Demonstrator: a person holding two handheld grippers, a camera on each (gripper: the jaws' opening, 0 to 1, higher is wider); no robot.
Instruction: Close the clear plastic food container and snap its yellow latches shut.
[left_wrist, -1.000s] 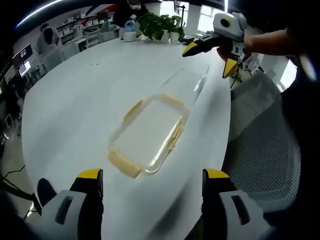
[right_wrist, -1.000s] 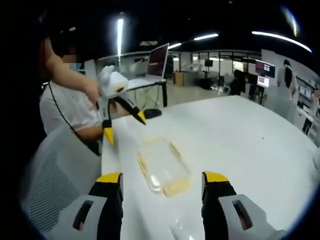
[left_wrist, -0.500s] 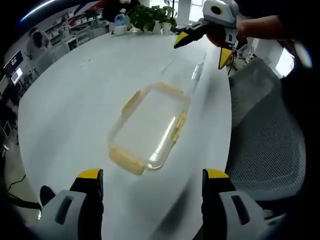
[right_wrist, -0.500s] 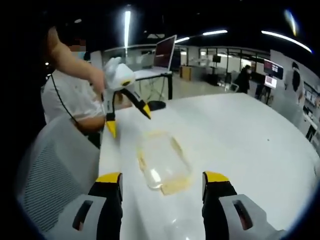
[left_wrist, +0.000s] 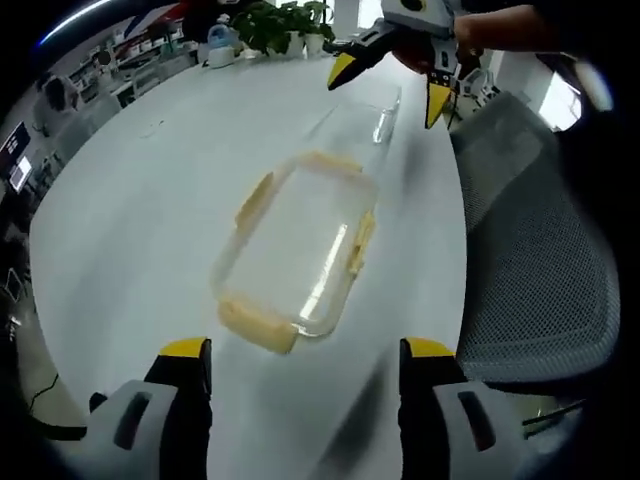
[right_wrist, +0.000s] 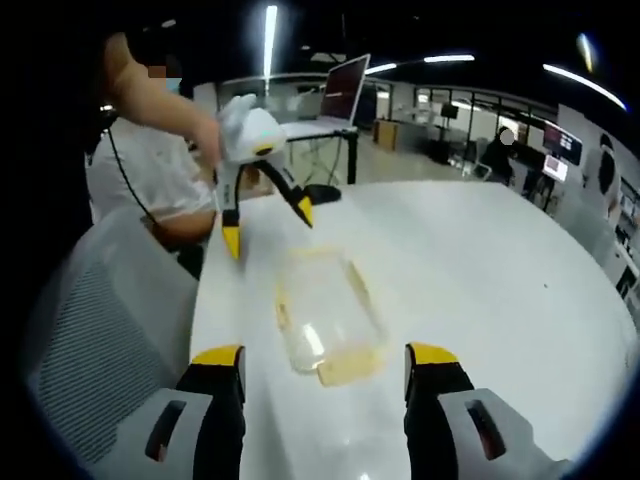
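Both grippers, left gripper and right gripper, hover with jaws spread wide and empty above a white bench, where a clear plastic container with yellow latches lies flat between them.

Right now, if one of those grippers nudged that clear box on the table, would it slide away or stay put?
Probably slide. The clear container looks empty and thin-walled, so likely light, and the white table looks smooth and glossy. Its low, flat shape suggests it would skid rather than tip. The yellow latches stick outward and might flex if pushed.
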